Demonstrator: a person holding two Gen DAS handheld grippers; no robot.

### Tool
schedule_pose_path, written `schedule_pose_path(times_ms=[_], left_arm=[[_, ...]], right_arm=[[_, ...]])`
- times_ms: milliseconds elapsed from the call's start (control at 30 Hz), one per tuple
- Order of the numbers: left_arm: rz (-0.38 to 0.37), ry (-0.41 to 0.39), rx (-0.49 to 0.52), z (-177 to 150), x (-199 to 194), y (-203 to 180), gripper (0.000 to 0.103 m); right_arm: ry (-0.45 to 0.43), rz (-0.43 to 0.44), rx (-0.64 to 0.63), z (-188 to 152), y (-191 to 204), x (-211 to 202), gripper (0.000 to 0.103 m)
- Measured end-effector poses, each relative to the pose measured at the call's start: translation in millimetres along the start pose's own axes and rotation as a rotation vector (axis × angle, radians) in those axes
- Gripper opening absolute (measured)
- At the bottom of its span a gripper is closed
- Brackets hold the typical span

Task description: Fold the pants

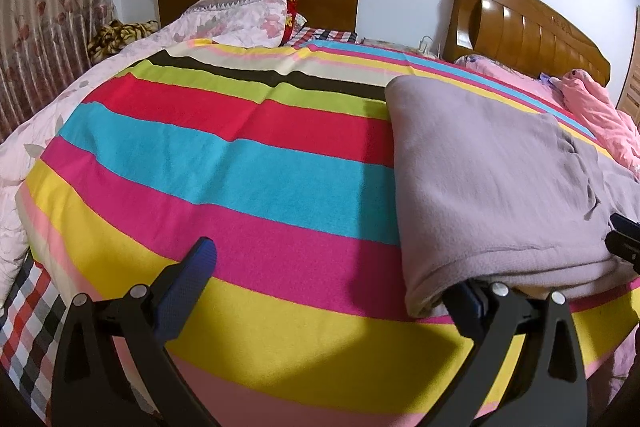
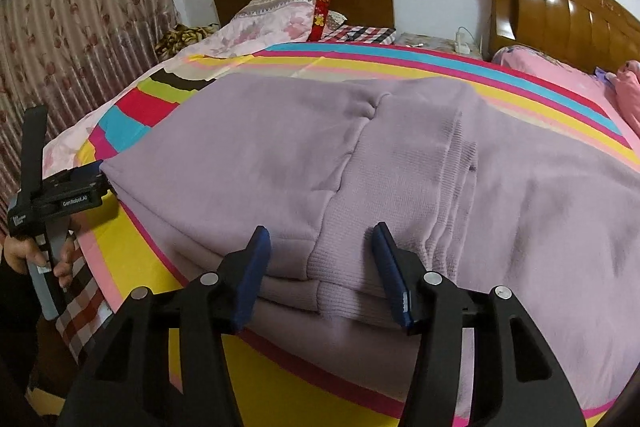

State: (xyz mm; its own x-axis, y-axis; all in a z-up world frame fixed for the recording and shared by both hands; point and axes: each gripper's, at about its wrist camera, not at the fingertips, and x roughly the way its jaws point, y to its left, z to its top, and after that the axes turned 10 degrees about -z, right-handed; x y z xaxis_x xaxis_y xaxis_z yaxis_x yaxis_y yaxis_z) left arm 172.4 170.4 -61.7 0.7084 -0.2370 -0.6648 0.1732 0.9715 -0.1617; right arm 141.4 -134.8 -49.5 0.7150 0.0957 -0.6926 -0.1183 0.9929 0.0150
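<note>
The pants (image 2: 400, 167) lie on the striped blanket (image 1: 240, 167) spread over the bed, already doubled into a thick lilac stack, with the ribbed waistband (image 2: 360, 227) at the near edge right in front of my right gripper (image 2: 320, 267). That gripper is spread wide, one finger on either side of the waistband seam, holding nothing. My left gripper (image 1: 336, 279) is also spread wide — its right finger is tucked at the near-left corner of the stack, though whether it is under the cloth or only against it I cannot tell. The fabric looks like soft, heavy fleece: limp, not slippery, likely to sag and drag if lifted by one point. I judge the best hold is at the layered corners of the near edge, pinching all layers together. The long axis seems to run left to right across the bed, with the folded end at my left and loose cloth trailing off right — out of frame.
</note>
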Motion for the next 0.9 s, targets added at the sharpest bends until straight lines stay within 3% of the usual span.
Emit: schedule_pose_path(times_ms=[67,167,233,300,367,467,567,667,767,900], left_arm=[[0.006,0.035,0.01,0.0,-4.1,-1.6,0.102],[0.06,0.077,0.131,-10.1,-25.6,-6.6,0.102],[0.231,0.102,0.221,-18.4,-32.7,-6.0,0.102],[0.355,0.105,0.264,-19.1,-40.6,-2.3,0.102],[0.388,0.051,0.243,-7.6,-53.8,-2.5,0.102],[0.295,-0.114,0.16,27.2,-78.5,-17.4,0.102],[0.087,-0.18,0.155,65.7,-73.6,-44.4,0.102],[-0.028,-0.099,0.203,102.1,-37.2,-79.0,0.102],[-0.195,-0.037,0.271,125.2,10.6,-110.0,0.102],[-0.164,0.08,0.295,134.1,81.2,-114.0,0.102]], right_arm=[[0.004,0.007,-0.004,-0.1,2.4,3.2,0.052],[0.025,0.04,-0.007,2.8,-2.4,2.2,0.053],[0.032,0.068,0.003,4.3,-7.2,3.3,0.053],[0.041,0.09,0.013,6.5,-9.9,4.6,0.055],[0.051,0.097,0.001,8.7,-9.0,5.6,0.059],[0.073,0.076,-0.032,13.0,-3.5,3.4,0.058],[0.062,0.076,-0.028,19.7,-3.9,-3.9,0.058],[0.021,0.054,-0.03,29.5,-6.4,-12.9,0.058],[-0.002,0.02,-0.032,36.1,-8.4,-16.7,0.058],[0.014,0.005,-0.041,37.0,-9.1,-14.6,0.058]])
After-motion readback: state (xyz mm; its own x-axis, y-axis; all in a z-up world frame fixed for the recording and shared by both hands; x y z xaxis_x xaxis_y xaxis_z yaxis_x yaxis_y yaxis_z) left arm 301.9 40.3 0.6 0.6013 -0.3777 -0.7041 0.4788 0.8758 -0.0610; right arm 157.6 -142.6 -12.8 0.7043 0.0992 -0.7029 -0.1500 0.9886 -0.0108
